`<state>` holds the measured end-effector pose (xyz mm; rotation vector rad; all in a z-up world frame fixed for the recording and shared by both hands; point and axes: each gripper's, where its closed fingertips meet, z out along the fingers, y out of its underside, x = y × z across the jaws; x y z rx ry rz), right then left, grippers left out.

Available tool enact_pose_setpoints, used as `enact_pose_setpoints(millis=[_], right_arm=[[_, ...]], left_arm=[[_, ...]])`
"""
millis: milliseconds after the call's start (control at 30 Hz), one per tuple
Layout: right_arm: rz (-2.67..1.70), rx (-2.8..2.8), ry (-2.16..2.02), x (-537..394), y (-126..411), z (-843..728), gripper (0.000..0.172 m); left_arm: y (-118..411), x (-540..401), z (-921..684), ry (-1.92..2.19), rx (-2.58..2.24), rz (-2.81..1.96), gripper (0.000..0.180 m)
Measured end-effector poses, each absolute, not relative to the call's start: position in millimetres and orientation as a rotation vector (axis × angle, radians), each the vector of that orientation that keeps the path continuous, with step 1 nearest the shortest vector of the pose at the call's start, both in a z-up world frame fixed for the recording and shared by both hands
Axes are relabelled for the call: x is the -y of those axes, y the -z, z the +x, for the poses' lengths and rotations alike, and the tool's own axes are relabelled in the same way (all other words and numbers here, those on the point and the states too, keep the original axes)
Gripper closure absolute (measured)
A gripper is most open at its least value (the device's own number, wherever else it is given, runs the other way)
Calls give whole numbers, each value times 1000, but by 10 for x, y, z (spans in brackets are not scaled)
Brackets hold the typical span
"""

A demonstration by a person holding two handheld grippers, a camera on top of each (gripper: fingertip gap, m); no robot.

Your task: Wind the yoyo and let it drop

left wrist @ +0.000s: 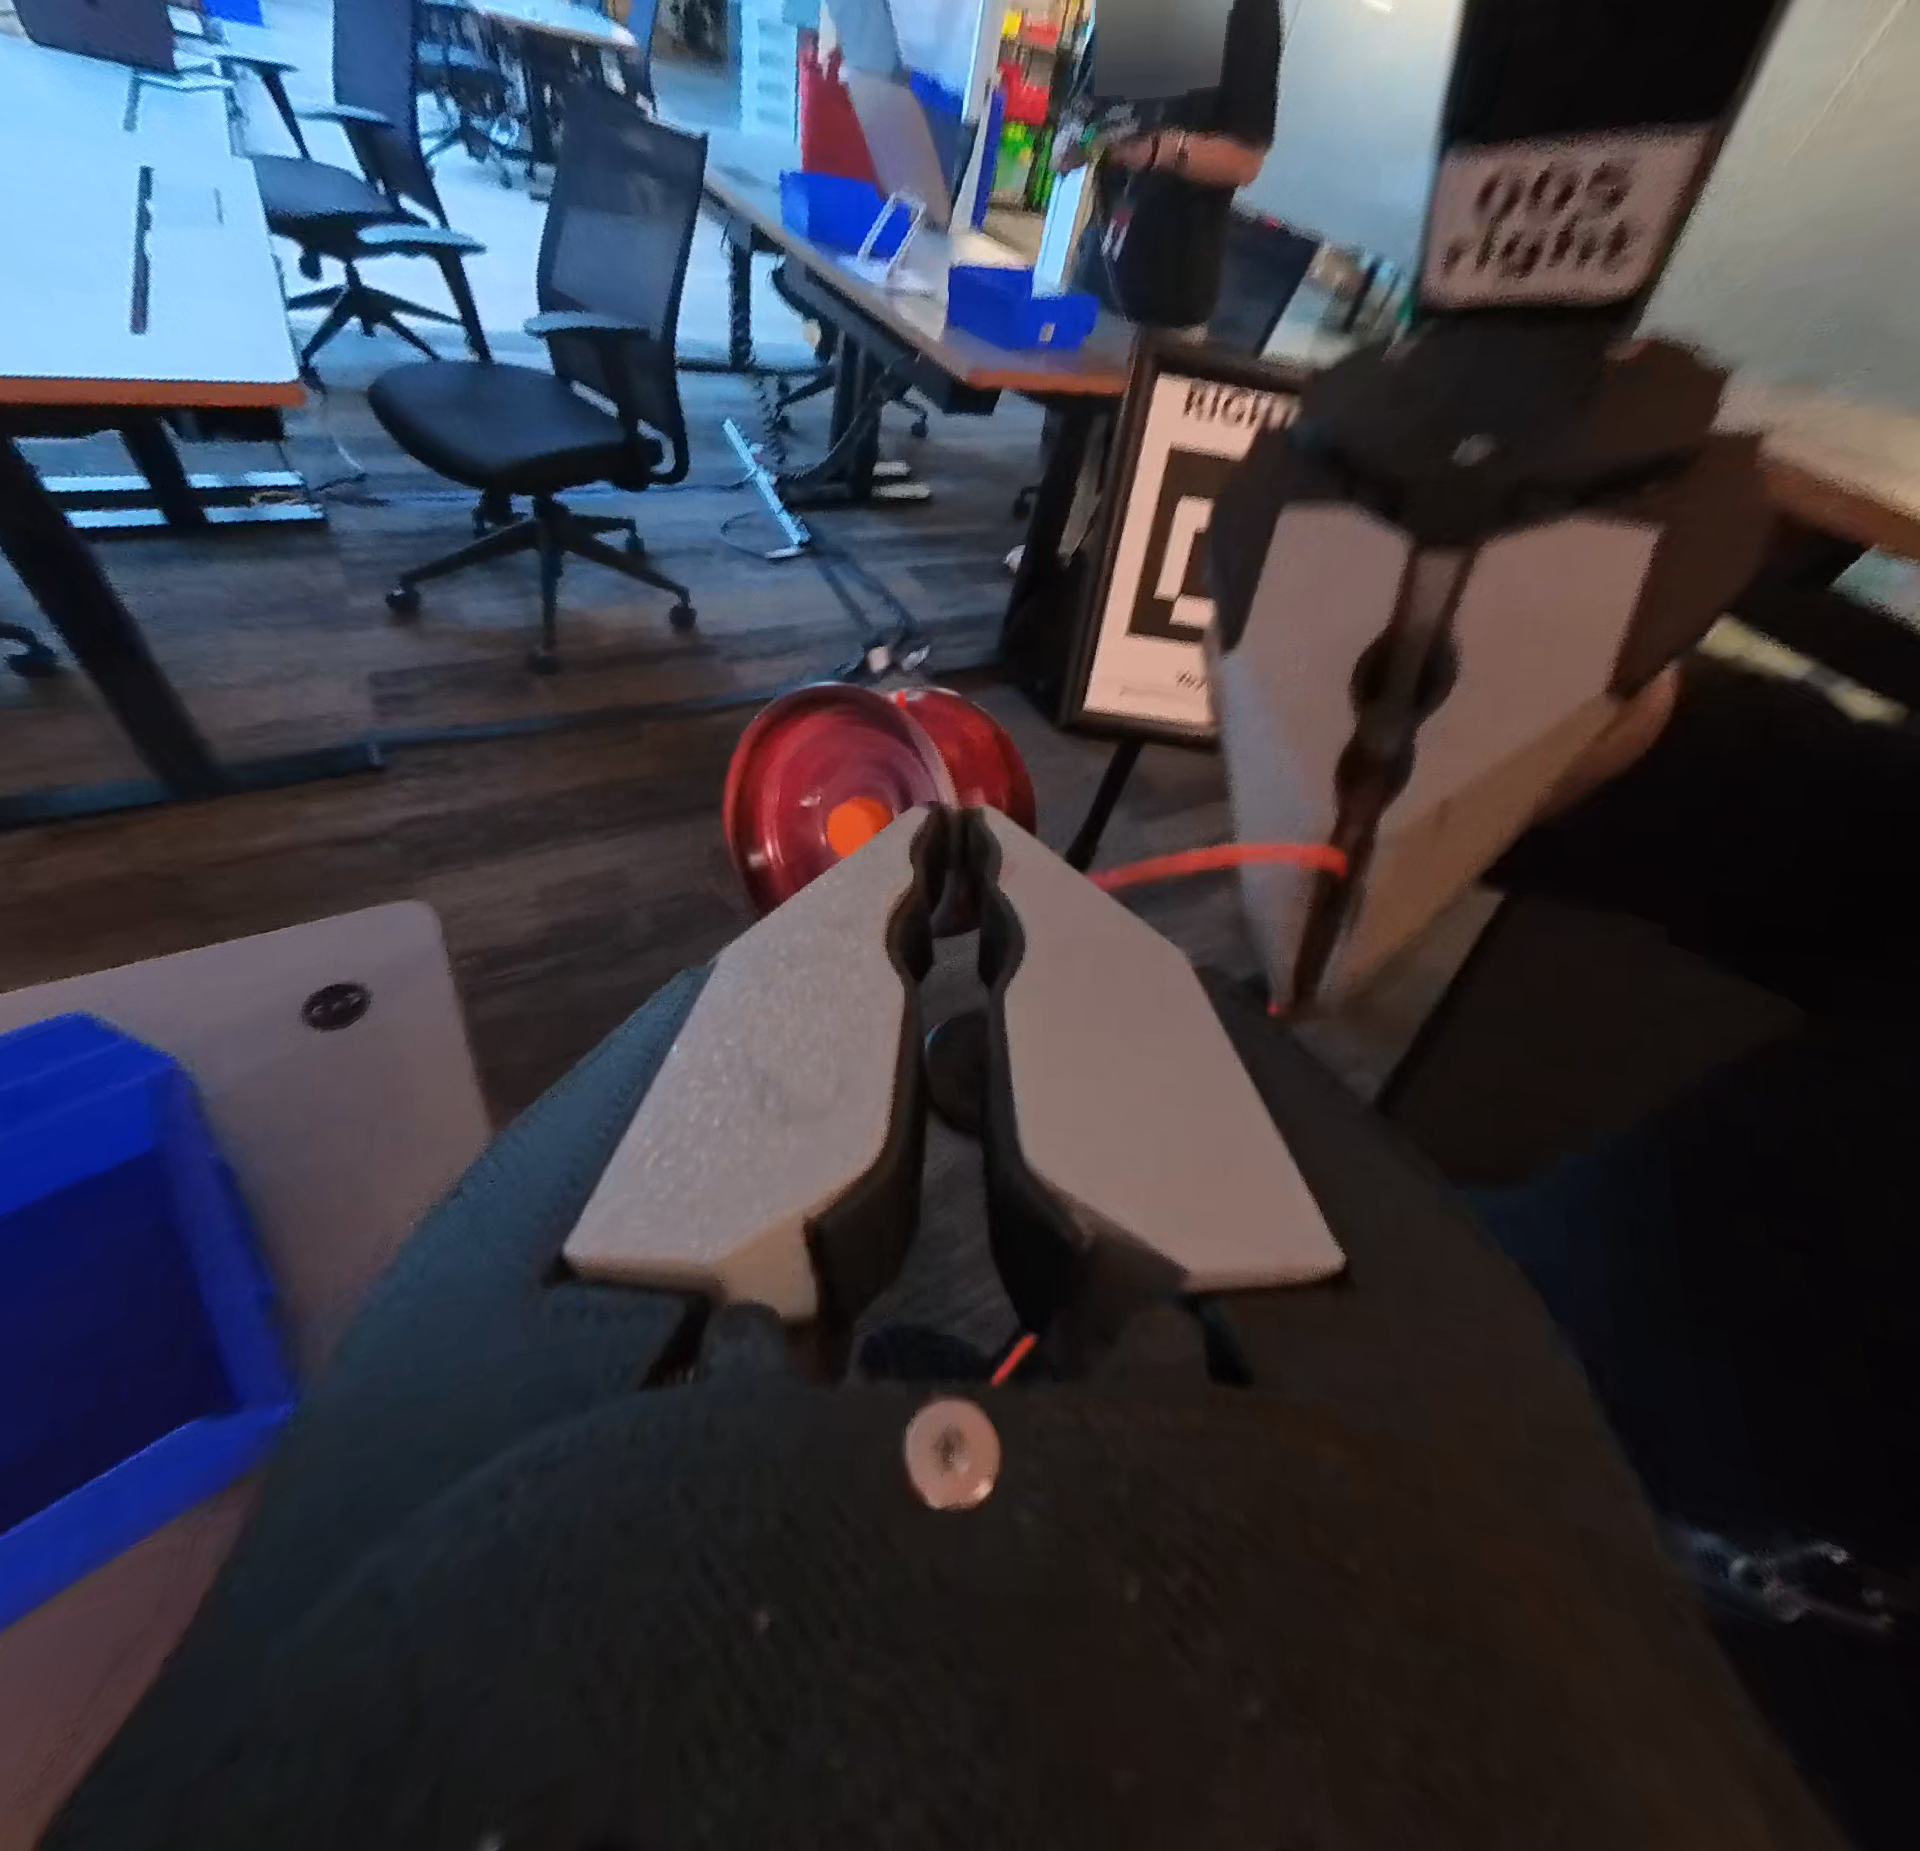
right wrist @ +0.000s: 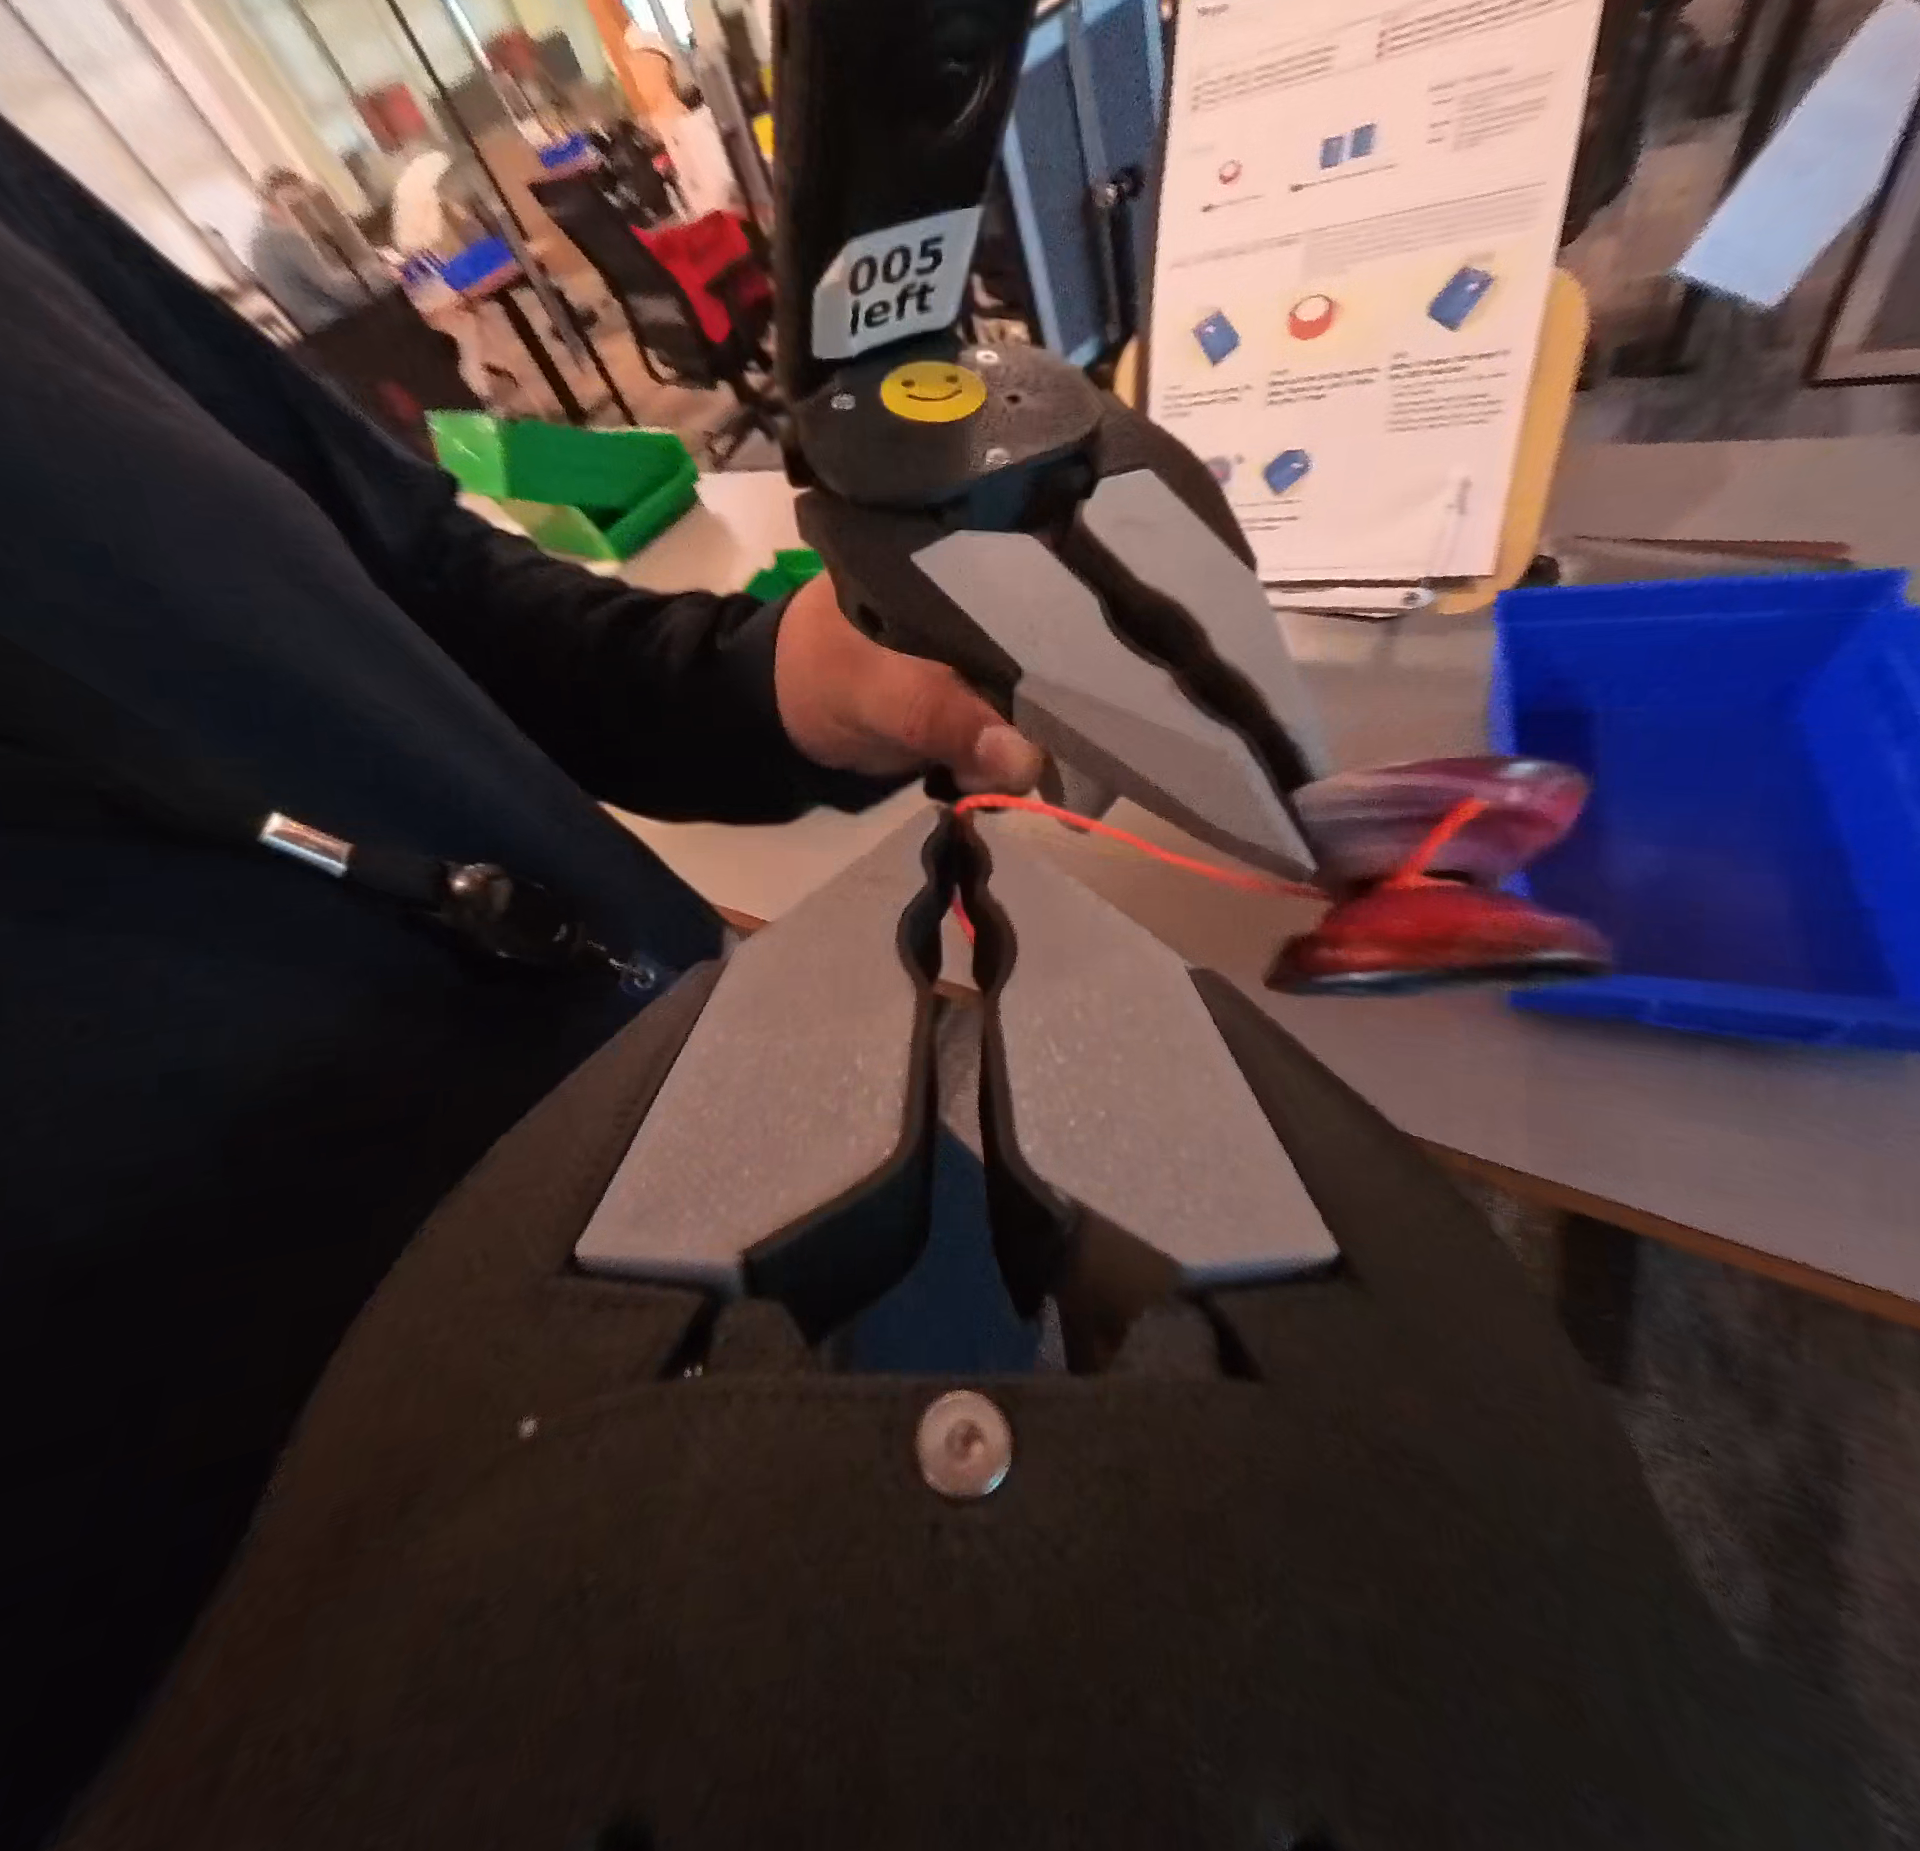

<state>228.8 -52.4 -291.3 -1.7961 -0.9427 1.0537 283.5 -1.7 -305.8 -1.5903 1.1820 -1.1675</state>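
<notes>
So both tongs are pressed together here. The left gripper (left wrist: pixel 951 825) has its fingertips clamped on the rim of the red yoyo (left wrist: pixel 831 793), holding it up in the air, off the grey table (right wrist: pixel 1558 1105) and just in front of the blue bin (right wrist: pixel 1704 793) that sits on the table's far side. The yoyo is tilted so one half sits above the other, and you can see its orange hub in the left wrist view. The right gripper (right wrist: pixel 954 830) is pinching the orange string (right wrist: pixel 1143 845) right at its tips, and the string runs across from there to the groove between the yoyo's two halves. A hand (right wrist: pixel 883 700) in a dark sleeve holds the left gripper's handle.
</notes>
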Motion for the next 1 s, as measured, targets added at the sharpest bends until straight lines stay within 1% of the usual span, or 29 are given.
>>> enact_pose_setpoints(millis=[133, 233, 267, 367, 467, 667, 733, 867, 933, 1000], right_arm=[[-1802, 965, -1049, 562, 3103, 2119, 172], [-1805, 909, -1019, 499, 3279, 2058, 172], [-1796, 864, -1029, 459, 3309, 2072, 172], [-1727, 728, -1164, 427, 3248, 2146, 172], [-1720, 698, -1163, 463, 3263, 2182, 172], [-1647, 684, -1205, 535, 2960, 2322, 172], [-1664, 731, -1110, 512, 2871, 2453, 172], [-1717, 866, -722, 354, 2660, 2931, 172], [-1743, 911, -550, 236, 2620, 3146, 172], [-1732, 954, -468, 162, 2634, 3208, 172]], left_arm=[[2882, -124, 2816, 1274, -1048, -1587, 179], [2603, -250, 2776, 1490, -915, -1571, 180], [2562, -291, 2776, 1501, -903, -1570, 180], [2547, -334, 2797, 1459, -913, -1565, 179], [2560, -321, 2805, 1470, -918, -1572, 180], [2879, -270, 2855, 1162, -1098, -1570, 179], [2980, -219, 2855, 1102, -1162, -1567, 180], [3101, 34, 2773, 1113, -1323, -1515, 180], [3063, 236, 2731, 1210, -1386, -1465, 180], [2999, 455, 2709, 1339, -1452, -1433, 178]])
